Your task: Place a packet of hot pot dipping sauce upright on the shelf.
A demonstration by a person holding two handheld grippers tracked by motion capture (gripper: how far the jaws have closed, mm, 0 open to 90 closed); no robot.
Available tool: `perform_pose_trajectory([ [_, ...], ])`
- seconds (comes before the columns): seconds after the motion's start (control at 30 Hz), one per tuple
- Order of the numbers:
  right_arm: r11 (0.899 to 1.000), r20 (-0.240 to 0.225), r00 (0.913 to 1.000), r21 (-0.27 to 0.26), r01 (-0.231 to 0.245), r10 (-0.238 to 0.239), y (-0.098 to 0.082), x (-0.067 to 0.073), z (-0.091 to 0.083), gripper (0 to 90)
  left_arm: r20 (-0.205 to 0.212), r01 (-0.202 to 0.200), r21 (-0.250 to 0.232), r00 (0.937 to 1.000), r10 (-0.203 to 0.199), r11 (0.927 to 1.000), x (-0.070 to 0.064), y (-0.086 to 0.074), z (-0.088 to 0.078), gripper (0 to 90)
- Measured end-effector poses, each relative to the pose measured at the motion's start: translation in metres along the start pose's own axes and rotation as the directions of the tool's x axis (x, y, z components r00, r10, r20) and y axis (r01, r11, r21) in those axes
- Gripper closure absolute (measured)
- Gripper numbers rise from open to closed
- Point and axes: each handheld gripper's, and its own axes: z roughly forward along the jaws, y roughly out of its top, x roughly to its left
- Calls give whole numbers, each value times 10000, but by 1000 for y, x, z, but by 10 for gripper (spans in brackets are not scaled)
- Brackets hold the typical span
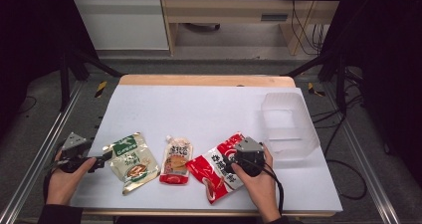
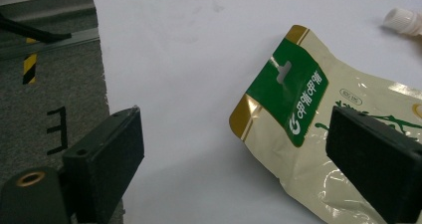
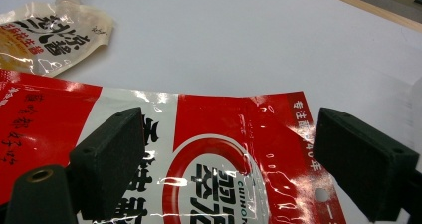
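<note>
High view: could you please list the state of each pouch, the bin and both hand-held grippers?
Green pouch: lying flat, sealed, not gripped.
Spout pouch: lying flat, cap on.
Red pouch: lying flat, under the right hand-held gripper.
Bin: upright, empty.
Left hand-held gripper: open, at the green pouch's edge.
Right hand-held gripper: open, over the red pouch.

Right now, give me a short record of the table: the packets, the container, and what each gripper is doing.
left gripper: open, at the green-and-cream pouch
right gripper: open, over the red packet
middle: spouted pouch, lying flat between the other two
container: clear plastic box, far right on the white table
held: nothing gripped
</note>
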Motion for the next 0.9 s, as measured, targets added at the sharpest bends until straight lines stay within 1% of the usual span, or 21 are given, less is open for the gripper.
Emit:
perform_pose_trajectory([
  [0.07, 10000, 16, 10000, 67, -32, 32, 0, 1, 1, 135, 226, -13, 233, 9997, 8, 9997, -1, -1, 4, 89],
  [0.1, 10000, 14, 10000, 95, 1, -1, 0, 1, 1, 134, 342, -153, 468, 9993, 137, 9988, -1, -2, 6, 89],
  [0.13, 10000, 14, 10000, 95, 1, -1, 0, 1, 1, 134, 342, -153, 468, 9993, 137, 9988, -1, -2, 6, 91],
  [0.27, 9998, 60, 9999, 156, 87, -87, 1, 3, 2, 132, 745, -348, 865, 9968, 284, 9956, -7, -1, 15, 134],
  [0.3, 9998, 60, 9999, 156, 87, -87, 1, 3, 2, 132, 745, -348, 865, 9968, 284, 9956, -7, -1, 15, 167],
  [0.33, 9998, 87, 9999, 139, 132, -134, 1, 3, 1, 133, 949, -263, 964, 9953, 172, 9950, -8, 0, 17, 198],
  [0.37, 9998, 87, 9999, 139, 132, -134, 1, 3, 1, 133, 949, -263, 964, 9953, 172, 9950, -8, 0, 17, 207],
  [0.4, 9998, 100, 9999, 149, 97, -98, 0, 2, 1, 132, 1126, -315, 1167, 9935, 183, 9927, -10, -1, 18, 242],
  [0.43, 9998, 114, 9999, 188, 80, -82, 0, 2, 2, 132, 1193, -267, 1195, 9928, 124, 9925, -11, -1, 18, 267],
  [0.47, 9998, 112, 9999, 184, 39, -41, -1, 1, 2, 132, 1299, -234, 1180, 9915, 79, 9927, -11, -1, 18, 288],
  [0.53, 9998, 102, 9999, 194, -28, 26, -1, 1, 2, 132, 1599, -209, 1152, 9871, 22, 9931, -14, 0, 16, 361],
  [0.57, 9998, 102, 9999, 194, -28, 26, -1, 1, 2, 132, 1599, -209, 1152, 9871, 22, 9931, -14, 0, 16, 380],
  [0.6, 9998, 109, 9999, 188, -26, 24, 0, 1, 2, 132, 1825, -223, 1043, 9832, 29, 9943, -17, 0, 13, 416],
  [0.63, 9998, 109, 9999, 185, 7, -9, 0, 1, 2, 132, 1825, -223, 1043, 9832, 29, 9943, -17, 0, 13, 441],
  [0.67, 9998, 109, 9999, 185, 7, -9, 0, 1, 2, 132, 1816, -321, 1027, 9833, 130, 9942, -19, 0, 11, 441],
  [0.7, 9998, 114, 9999, 167, 76, -78, 0, 1, 2, 132, 1813, -362, 1012, 9833, 174, 9942, -18, 0, 8, 511],
  [0.73, 9998, 113, 9999, 192, 104, -107, 0, 2, 2, 132, 1813, -362, 1012, 9833, 174, 9942, -18, 0, 8, 543],
  [0.77, 9998, 113, 9999, 192, 104, -107, 0, 2, 2, 132, 1789, -366, 945, 9837, 192, 9949, -18, 0, 8, 543],
  [0.83, 9997, 84, 9999, 223, 117, -119, 0, 2, 3, 131, 1658, -398, 960, 9859, 234, 9946, -16, 1, 9, 606],
  [0.87, 9995, 77, 9998, 270, 168, -170, 0, 2, 3, 130, 1683, -368, 933, 9855, 206, 9950, -15, 1, 11, 659],
  [0.9, 9995, 77, 9998, 270, 168, -170, 0, 2, 3, 130, 1683, -368, 933, 9855, 206, 9950, -15, 1, 11, 680],
])
